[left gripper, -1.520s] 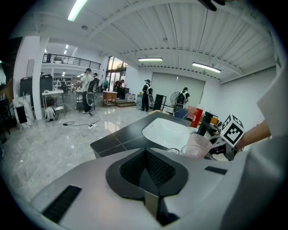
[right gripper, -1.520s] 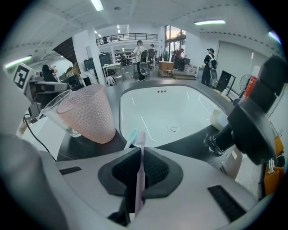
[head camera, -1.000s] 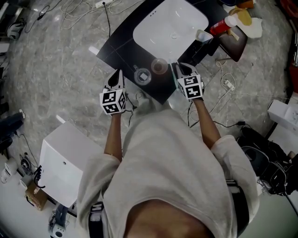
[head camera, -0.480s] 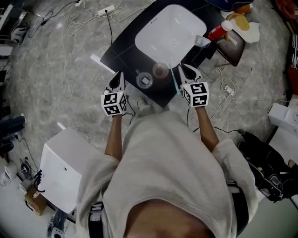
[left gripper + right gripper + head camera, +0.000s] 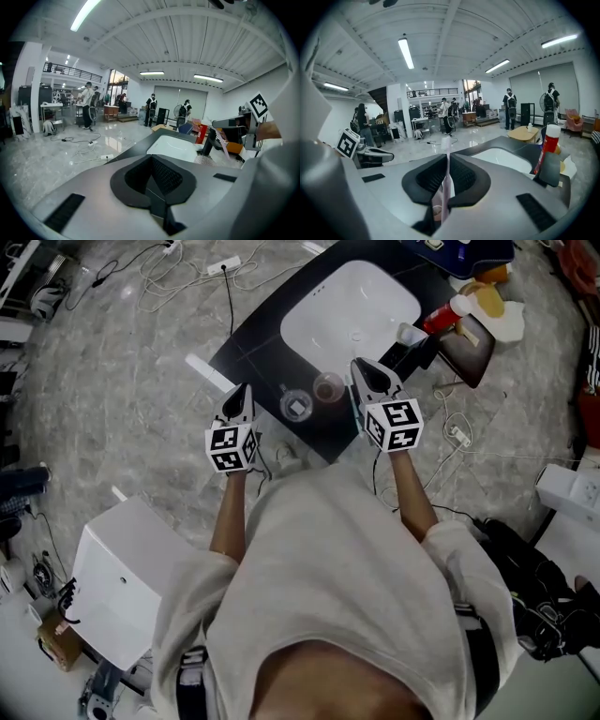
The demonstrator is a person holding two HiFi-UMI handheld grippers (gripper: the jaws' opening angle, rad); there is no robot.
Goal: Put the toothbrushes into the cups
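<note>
Pinching a toothbrush (image 5: 444,187) upright, bristles uppermost, your right gripper (image 5: 445,180) hangs above the counter (image 5: 251,345). Your left gripper (image 5: 157,185) is pressed together, empty. Clear cup (image 5: 296,406) and second cup (image 5: 328,387) stand between them, beside the sink (image 5: 352,306).

We see a pale pink toothbrush (image 5: 446,173), a white sink (image 5: 347,310), a black table (image 5: 248,352), a red, white-capped bottle (image 5: 544,150) and a grey marbled floor (image 5: 122,381).
</note>
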